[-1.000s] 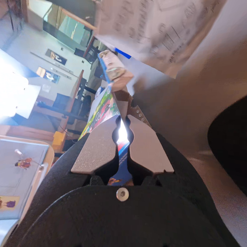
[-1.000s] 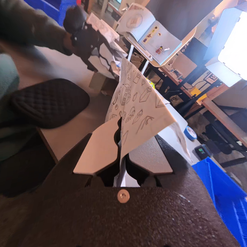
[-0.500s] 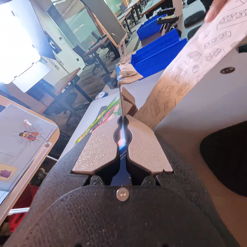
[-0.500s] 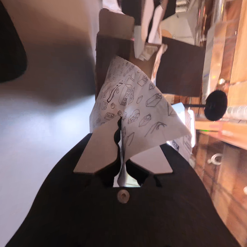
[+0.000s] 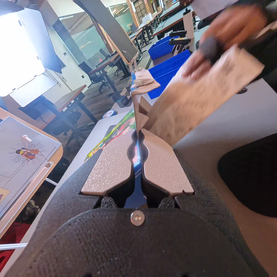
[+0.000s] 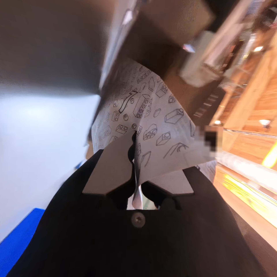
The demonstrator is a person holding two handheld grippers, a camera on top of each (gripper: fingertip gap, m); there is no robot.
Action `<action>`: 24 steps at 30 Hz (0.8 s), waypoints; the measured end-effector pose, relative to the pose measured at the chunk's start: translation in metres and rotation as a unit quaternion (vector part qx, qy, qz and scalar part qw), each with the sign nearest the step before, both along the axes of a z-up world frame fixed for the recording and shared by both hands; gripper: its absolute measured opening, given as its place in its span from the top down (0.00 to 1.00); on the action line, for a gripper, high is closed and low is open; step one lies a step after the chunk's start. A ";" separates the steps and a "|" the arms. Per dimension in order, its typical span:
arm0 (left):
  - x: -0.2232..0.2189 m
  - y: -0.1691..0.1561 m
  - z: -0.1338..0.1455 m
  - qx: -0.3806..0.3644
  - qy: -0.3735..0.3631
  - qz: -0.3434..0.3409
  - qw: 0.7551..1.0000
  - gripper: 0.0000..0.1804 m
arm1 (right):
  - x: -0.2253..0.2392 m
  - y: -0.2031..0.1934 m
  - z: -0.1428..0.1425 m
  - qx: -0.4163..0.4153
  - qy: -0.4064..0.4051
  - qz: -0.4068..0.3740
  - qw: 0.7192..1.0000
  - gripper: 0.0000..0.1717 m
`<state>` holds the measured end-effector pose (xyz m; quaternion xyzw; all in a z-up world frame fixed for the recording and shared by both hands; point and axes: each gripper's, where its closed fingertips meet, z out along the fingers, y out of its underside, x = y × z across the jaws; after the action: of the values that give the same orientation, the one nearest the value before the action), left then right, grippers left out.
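My left gripper [image 5: 138,134] is shut on the thin cardboard wall of an open toy box [image 5: 119,127]. The box has a colourful printed face and lies on the grey table [image 5: 224,127]. Its brown flap [image 5: 143,84] sticks up ahead of the fingertips. My right gripper [image 6: 135,133] is shut on a white paper bag printed with brick outlines [image 6: 149,116]. The bag drapes over the right finger. The brown inside of the box [image 6: 157,37] lies just beyond it, blurred. In the left wrist view the bag [image 5: 202,97] hangs at the box's open side, under a person's hand [image 5: 224,30].
Blue bins [image 5: 164,70] stand behind the box. A blue tape roll [image 5: 110,114] lies near the table's far edge. A tilted board with a picture sheet [image 5: 27,152] stands at the left under a bright light panel [image 5: 18,52]. A black pad [image 5: 247,172] lies at the right. Some 12 cm of space lies between my two pairs of fingers.
The left jaws closed fully on the box wall and the box now lies level. The right gripper swung the paper bag over toward the box's open side.
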<state>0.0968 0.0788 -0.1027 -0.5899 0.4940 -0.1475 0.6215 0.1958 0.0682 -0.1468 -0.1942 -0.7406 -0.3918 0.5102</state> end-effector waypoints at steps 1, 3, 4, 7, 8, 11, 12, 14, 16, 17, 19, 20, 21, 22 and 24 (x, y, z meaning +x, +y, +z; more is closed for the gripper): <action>0.003 -0.002 -0.004 -0.011 0.008 -0.010 1.000 0.99 | -0.005 0.007 -0.021 -0.018 -0.009 -0.008 1.000 1.00; 0.007 -0.005 -0.008 -0.008 0.017 -0.015 1.000 0.99 | -0.017 0.024 -0.052 -0.031 -0.009 -0.023 0.999 0.98; 0.010 -0.006 -0.009 -0.009 0.020 -0.017 1.000 0.99 | -0.024 0.034 -0.063 -0.043 -0.008 -0.040 0.998 0.96; 0.015 -0.007 -0.020 -0.011 0.043 -0.023 0.999 0.99 | -0.049 0.060 -0.077 -0.098 0.015 -0.072 0.992 0.87; 0.013 -0.003 -0.022 -0.006 0.046 -0.011 0.999 0.99 | -0.056 0.067 -0.079 -0.113 0.020 -0.077 0.990 0.84; -0.001 0.008 -0.025 -0.023 0.032 0.012 0.999 0.99 | -0.066 0.070 -0.073 -0.129 0.035 -0.061 0.989 0.76; -0.005 0.011 -0.025 -0.021 0.029 0.017 0.999 0.99 | -0.065 0.063 -0.067 -0.138 0.053 -0.048 0.988 0.71; -0.012 0.013 -0.025 -0.021 0.018 0.016 0.999 0.99 | -0.058 0.046 -0.057 -0.164 0.092 -0.034 0.982 0.70; -0.014 0.015 -0.023 -0.022 0.012 0.014 1.000 0.99 | -0.043 0.036 -0.050 -0.163 0.108 -0.032 0.980 0.74; -0.015 0.015 -0.023 -0.020 0.012 0.014 1.000 0.99 | -0.035 0.034 -0.048 -0.159 0.117 -0.034 0.980 0.79; -0.014 0.015 -0.022 -0.017 0.013 0.016 1.000 0.99 | -0.022 0.036 -0.049 -0.156 0.125 -0.047 0.979 0.88; -0.013 0.014 -0.021 -0.017 0.013 0.016 1.000 0.99 | -0.016 0.041 -0.053 -0.152 0.119 -0.059 0.979 0.90; -0.012 0.013 -0.021 -0.017 0.013 0.016 1.000 0.99 | -0.012 0.048 -0.057 -0.143 0.112 -0.072 0.981 0.90; -0.011 0.012 -0.021 -0.017 0.016 0.014 1.000 0.99 | -0.010 0.055 -0.060 -0.133 0.108 -0.082 0.982 0.88; -0.009 0.010 -0.021 -0.011 0.023 0.011 1.000 0.99 | -0.013 0.067 -0.066 -0.132 0.100 -0.088 0.982 0.89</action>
<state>0.0878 0.0884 -0.1233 -0.6049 0.5001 -0.1328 0.6053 0.1829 0.1350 -0.2125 -0.3620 -0.7112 -0.3126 0.5152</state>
